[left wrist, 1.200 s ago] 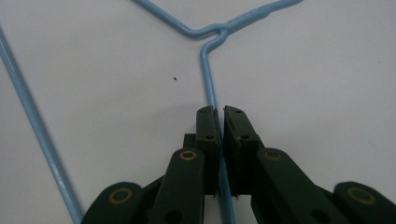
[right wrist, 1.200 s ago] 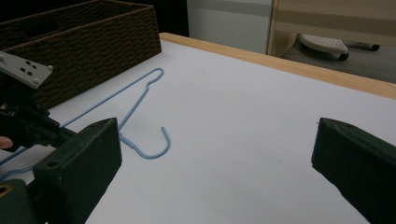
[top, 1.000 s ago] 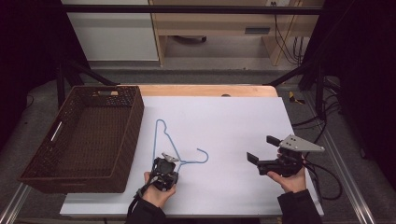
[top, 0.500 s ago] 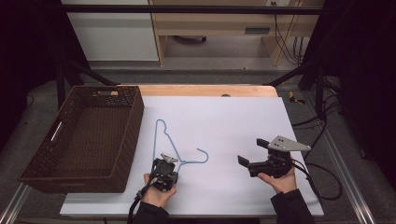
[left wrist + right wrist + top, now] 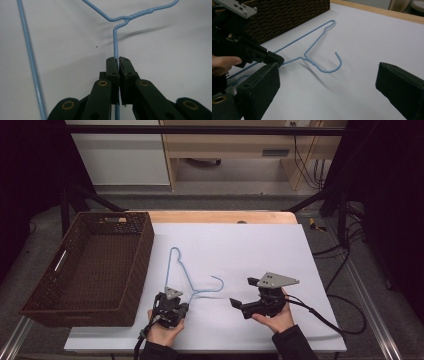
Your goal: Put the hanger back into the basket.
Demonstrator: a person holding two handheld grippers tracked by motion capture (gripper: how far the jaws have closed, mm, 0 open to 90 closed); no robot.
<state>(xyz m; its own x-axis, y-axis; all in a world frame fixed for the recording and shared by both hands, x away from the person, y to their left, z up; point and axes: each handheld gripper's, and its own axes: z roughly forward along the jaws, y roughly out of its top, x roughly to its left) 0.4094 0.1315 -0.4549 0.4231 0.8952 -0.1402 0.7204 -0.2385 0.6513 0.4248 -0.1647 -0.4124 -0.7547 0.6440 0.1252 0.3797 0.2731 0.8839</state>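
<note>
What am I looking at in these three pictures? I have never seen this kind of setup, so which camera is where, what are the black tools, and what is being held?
A person sits at a white table and holds a hand-operated two-jaw gripper in each hand; there is no robot arm. The high view looks down from above the person's side. The other two pictures come from cameras riding on the grippers, looking along their black jaws.

On the table lie a blue wire hanger and, at the left, an empty brown wicker basket.

The left gripper is shut on the hanger's wire, just below the twisted neck. The right gripper holds nothing: its jaws stand wide apart, pointing toward the hanger's hook.
</note>
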